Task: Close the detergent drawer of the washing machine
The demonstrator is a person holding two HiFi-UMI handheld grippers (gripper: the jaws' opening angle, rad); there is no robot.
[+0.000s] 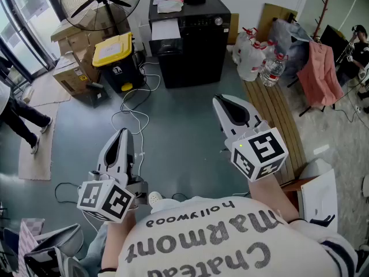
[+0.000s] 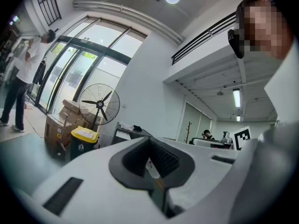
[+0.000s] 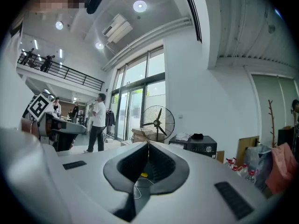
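The left gripper (image 1: 122, 131) and right gripper (image 1: 218, 99), two white plastic shells with ribbed black jaws closed on nothing, hang well short of the one boxy black washing machine (image 1: 193, 48). Its pale rectangular detergent drawer (image 1: 166, 30) juts from the machine's upper front corner. Beside the machine on that side stand one yellow-lidded bin (image 1: 115, 59) and one round wire-caged fan (image 1: 101, 2).

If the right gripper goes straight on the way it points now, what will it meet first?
The right gripper has free space just ahead. Its first meeting is probably the standing fan, left of the washing machine; depth is unclear.
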